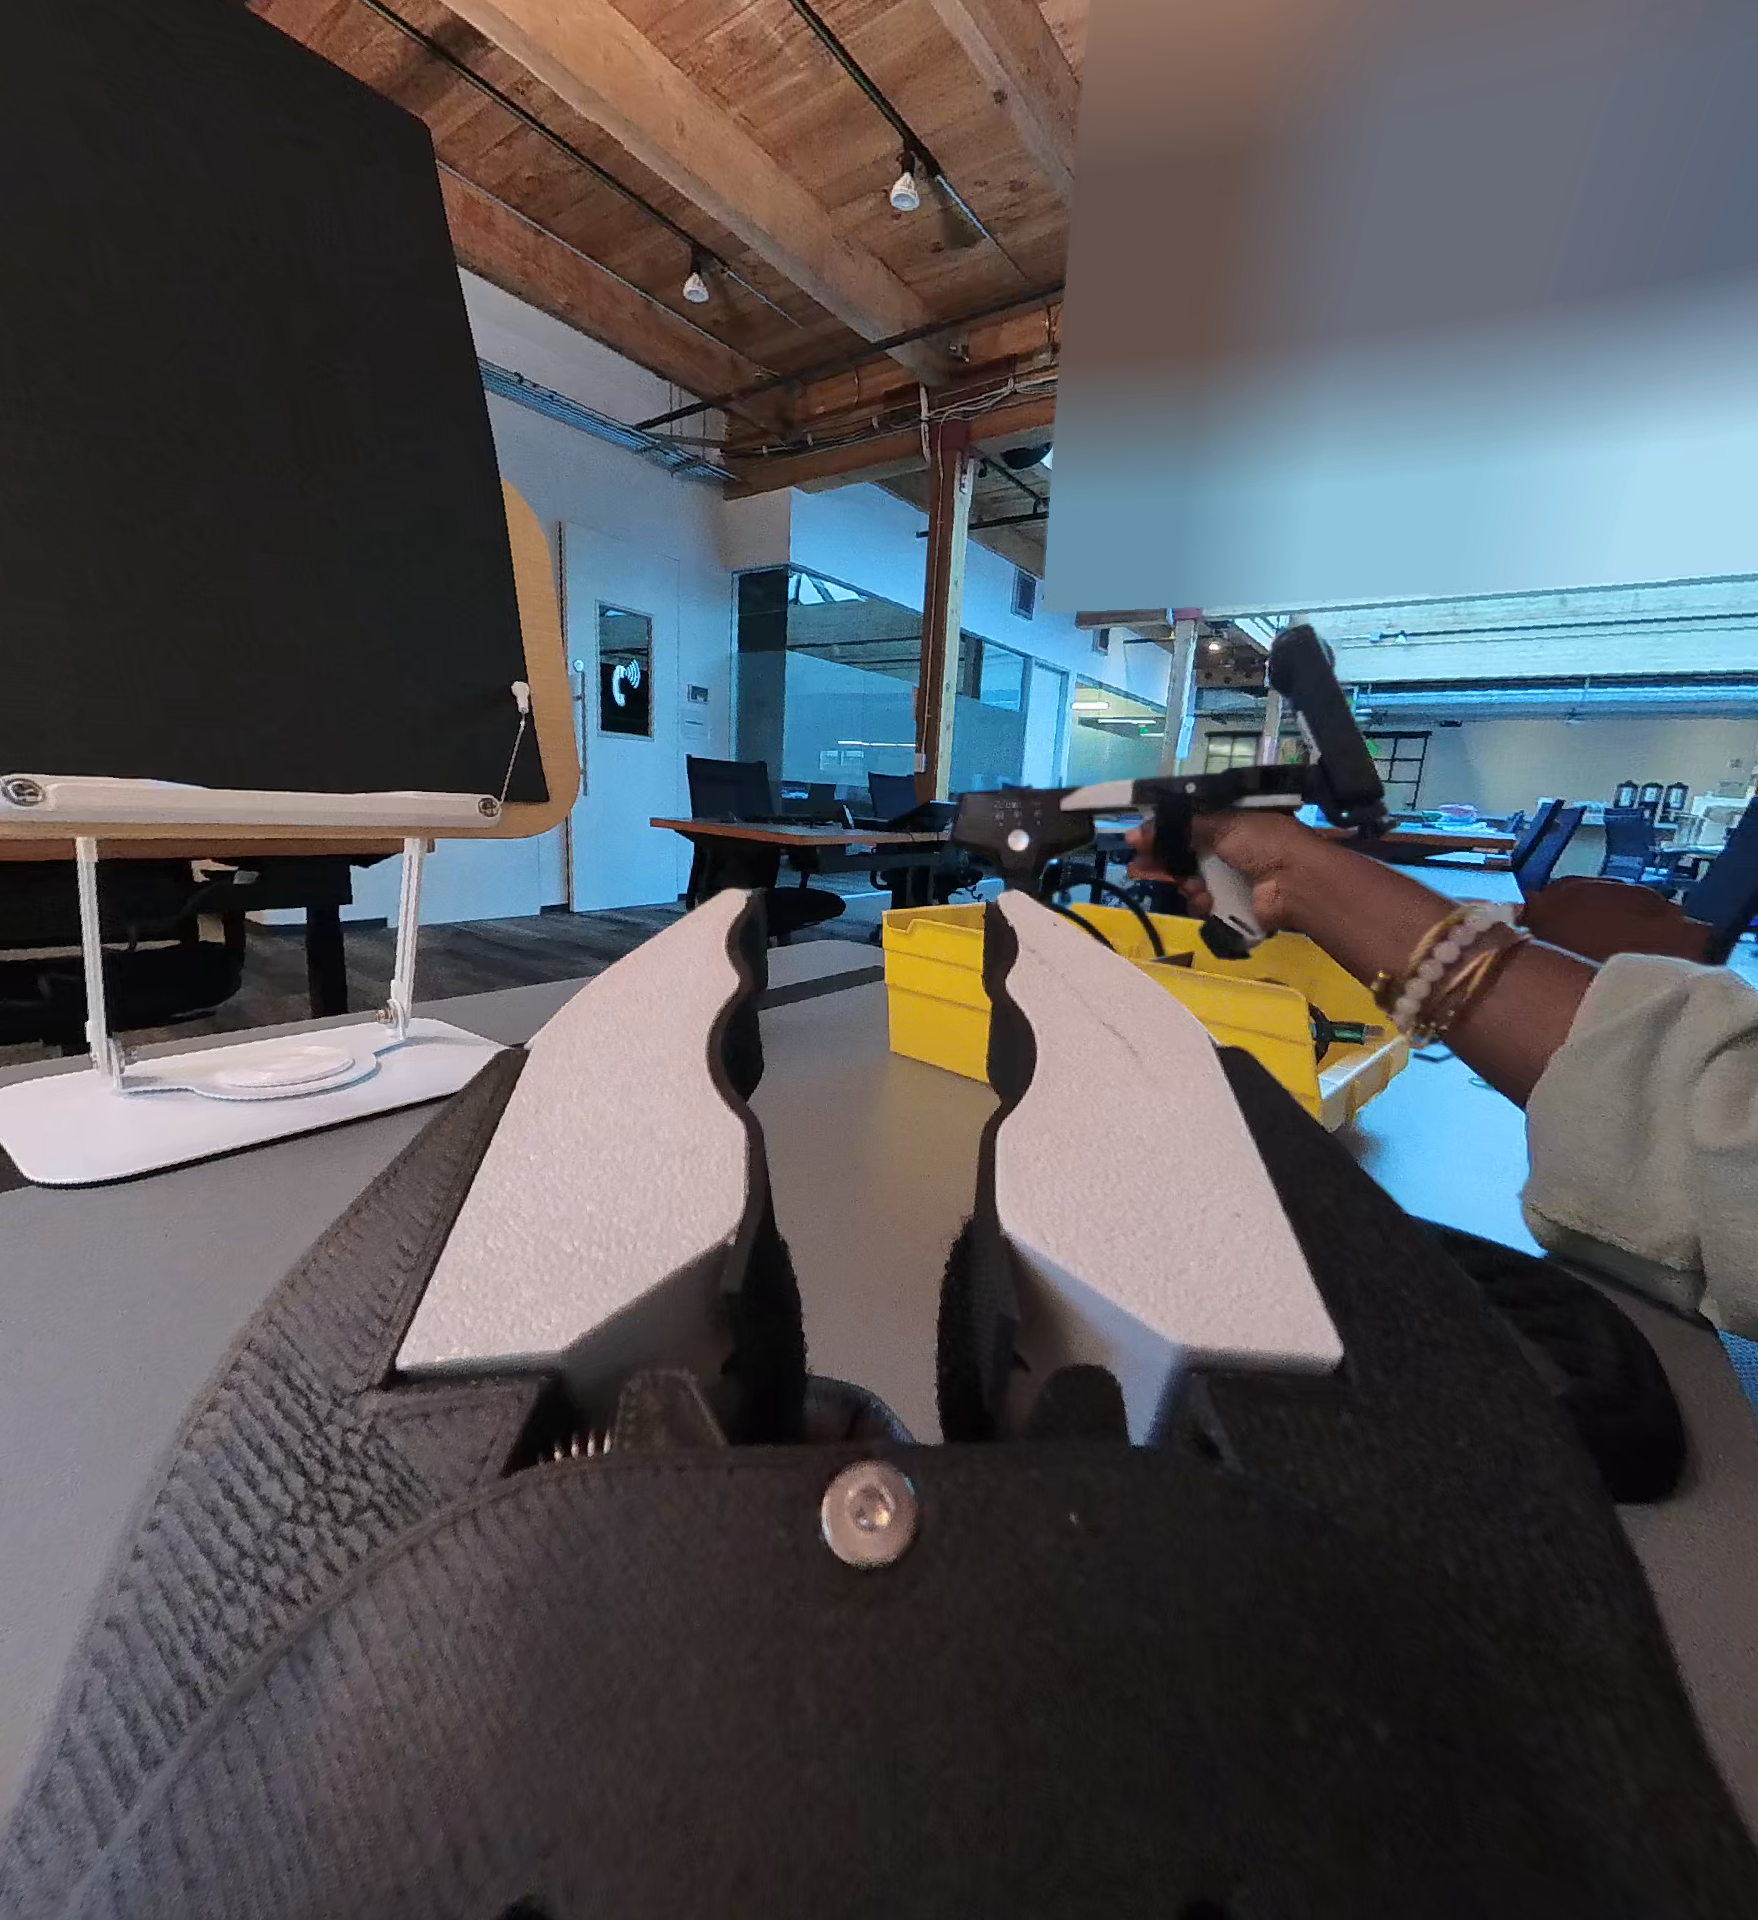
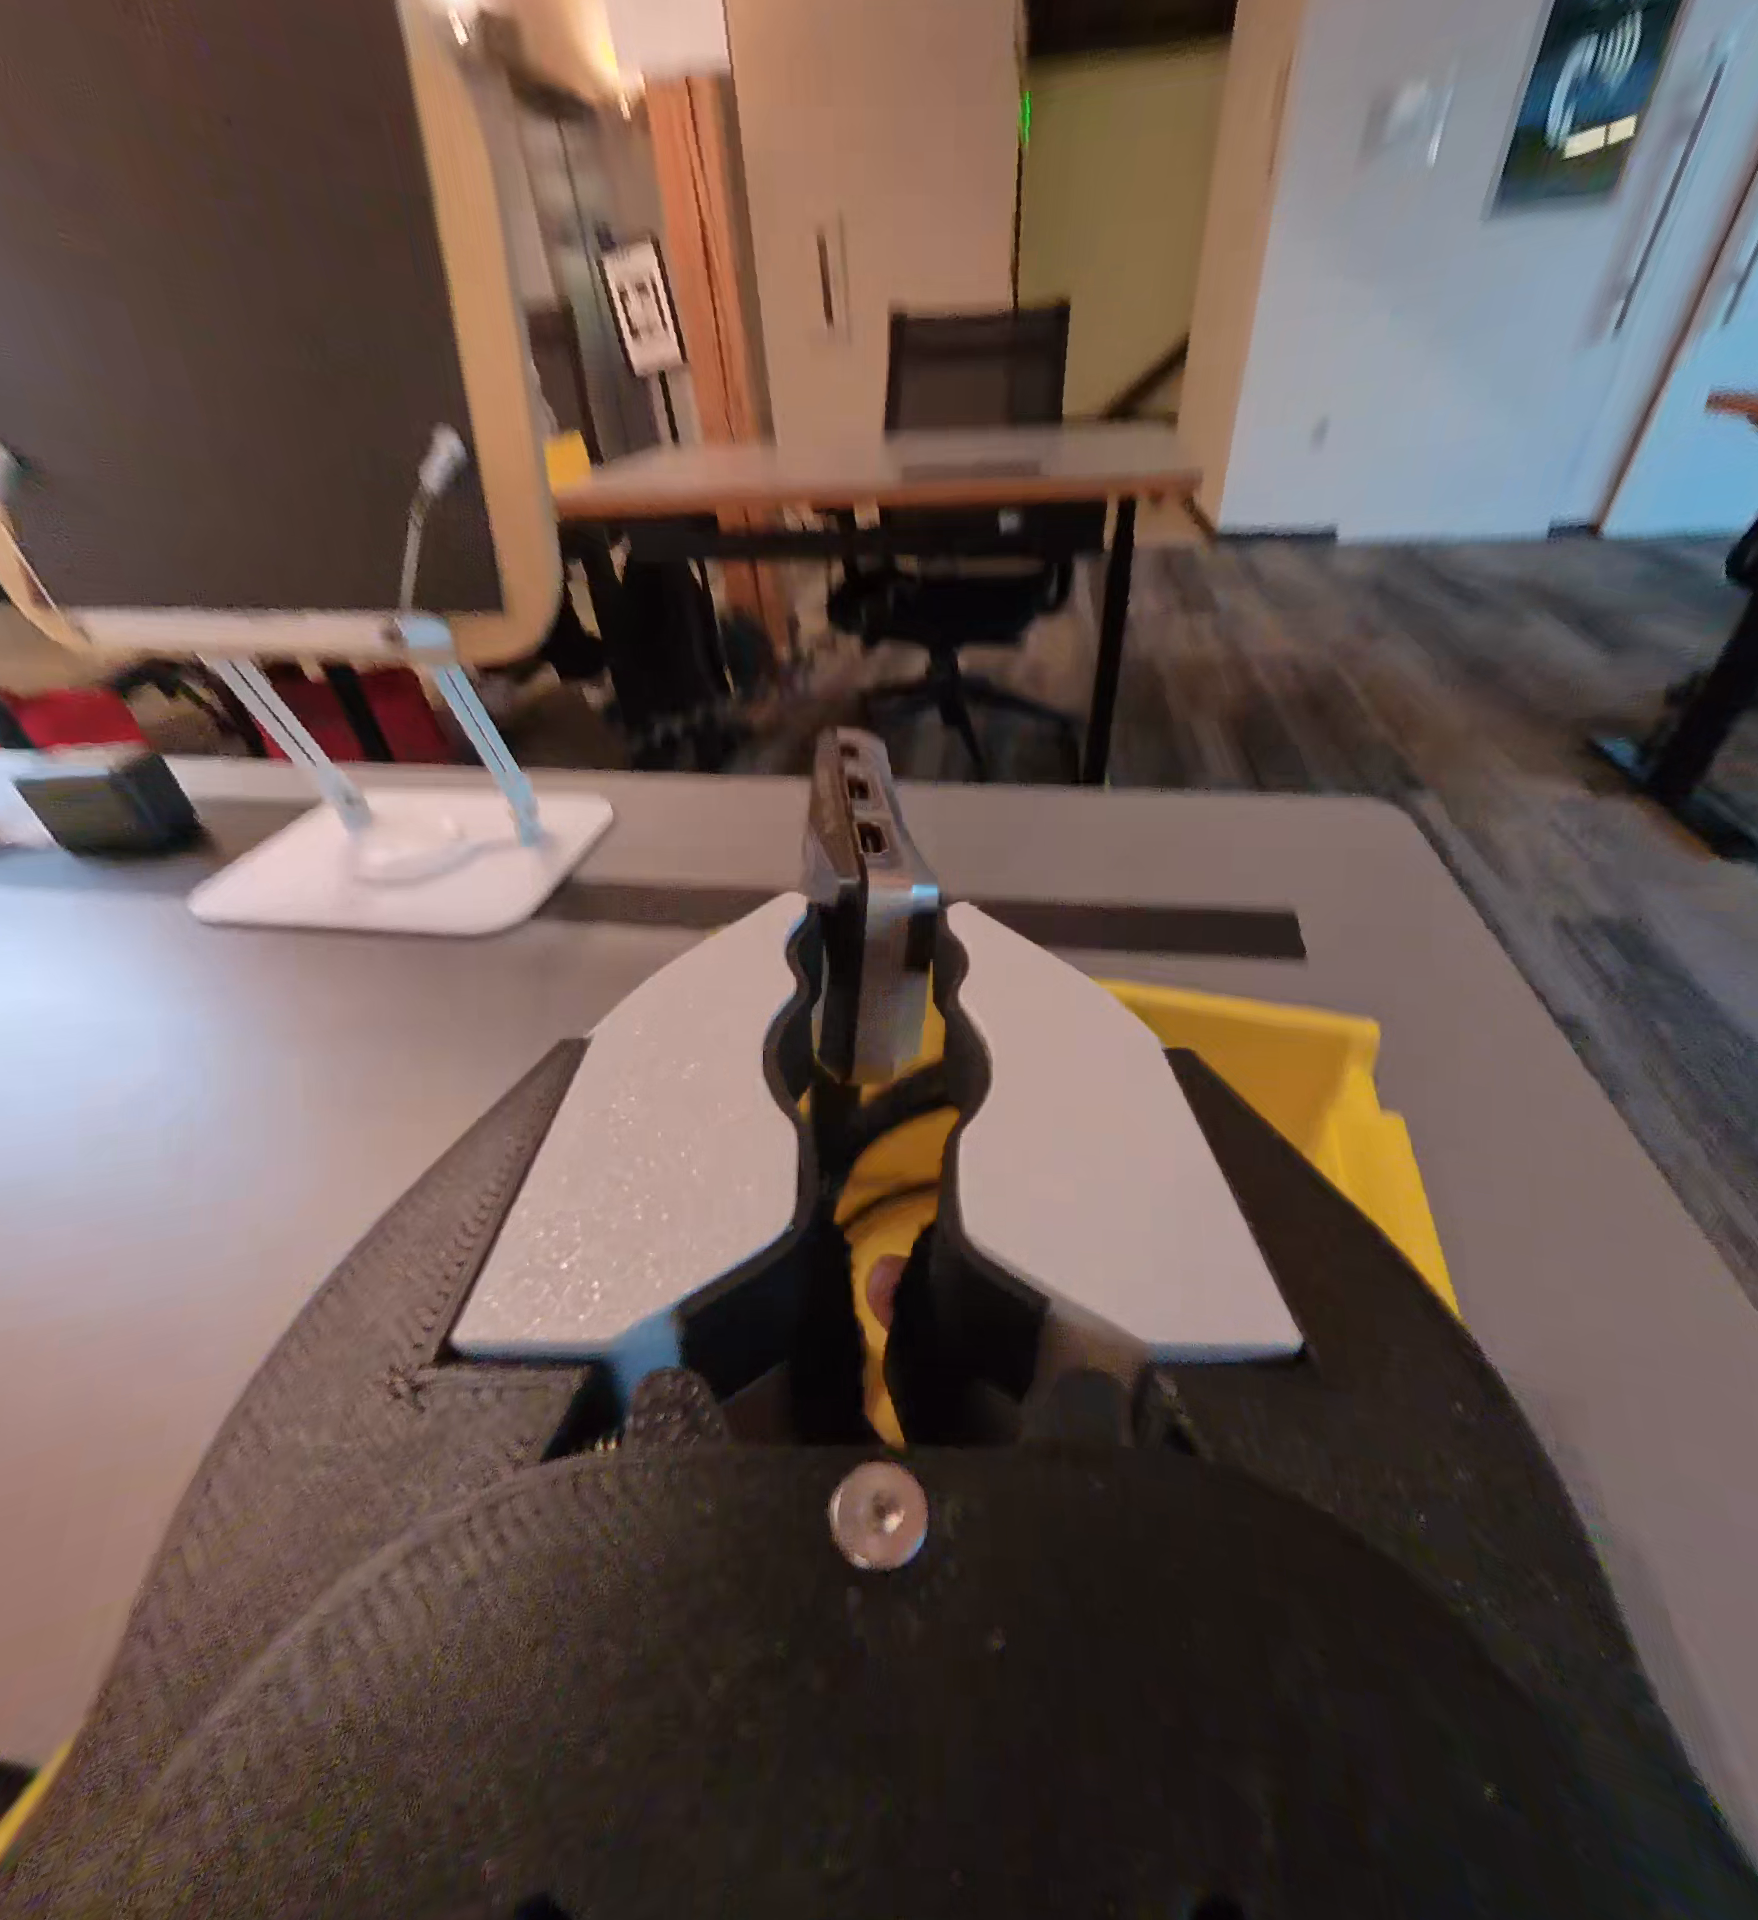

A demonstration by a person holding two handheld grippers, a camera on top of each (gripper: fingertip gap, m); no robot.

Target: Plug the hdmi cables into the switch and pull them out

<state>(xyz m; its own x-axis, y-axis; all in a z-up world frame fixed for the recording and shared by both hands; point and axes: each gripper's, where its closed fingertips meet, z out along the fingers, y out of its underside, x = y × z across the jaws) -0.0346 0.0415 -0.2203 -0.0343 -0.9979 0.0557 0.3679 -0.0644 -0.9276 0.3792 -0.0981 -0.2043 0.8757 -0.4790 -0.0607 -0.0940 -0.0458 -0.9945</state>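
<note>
My right gripper is shut on the HDMI switch, a flat black and grey box held on edge with its ports showing, above the yellow bin. In the left wrist view the right gripper holds the switch over the yellow bin, and a black cable loops up out of the bin. My left gripper is open and empty, low over the grey table, to the left of the bin.
A white stand carrying a black board stands at the table's back left; it also shows in the right wrist view. A small black box lies left of it. A person's braceleted arm reaches in from the right. Spacing between my two grippers at the tips: around 45 centimetres.
</note>
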